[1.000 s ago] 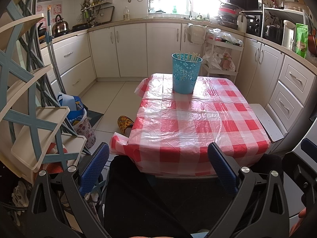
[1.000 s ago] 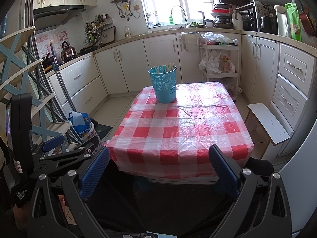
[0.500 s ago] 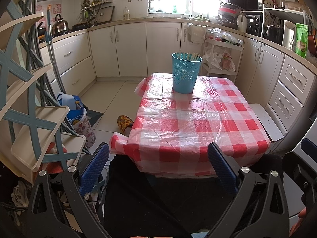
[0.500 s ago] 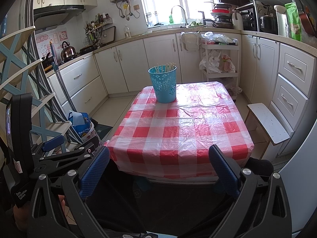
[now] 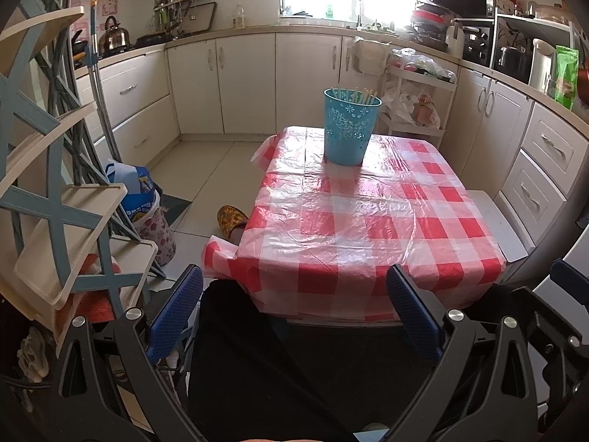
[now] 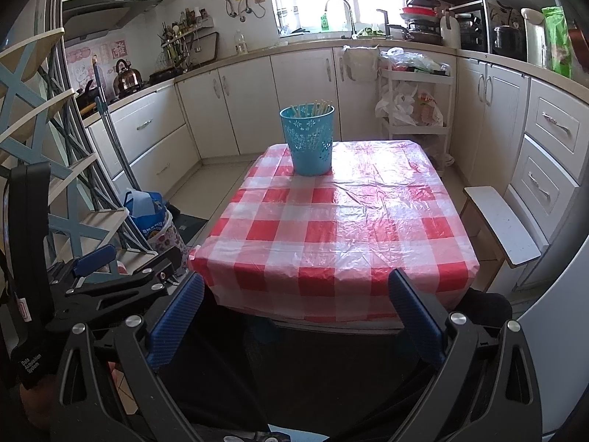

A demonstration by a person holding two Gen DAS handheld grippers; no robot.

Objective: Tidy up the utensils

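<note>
Both grippers are held back from the near edge of the table point(image 6: 331, 243), low and level, a posture that seems meant to keep the whole red-and-white checked tablecloth point(image 5: 368, 228) in sight while nothing is being handled. The left gripper point(image 5: 294, 309) is spread wide with nothing between its blue pads, and the right gripper point(image 6: 296, 311) is likewise released and empty. The task's thing, a bundle of pale chopsticks point(image 5: 355, 95), is seen standing upright in a turquoise perforated holder point(image 6: 308, 143) set near the far end of the table; only the slender tips show above the rim, cream and faintly greenish, leaning loosely against one another. Their number cannot be counted. No loose utensil is seen on the cloth, so the chopsticks already lie gathered as the task would want; the same scene would equally suit a moment when they are yet to be taken out and sorted.
</note>
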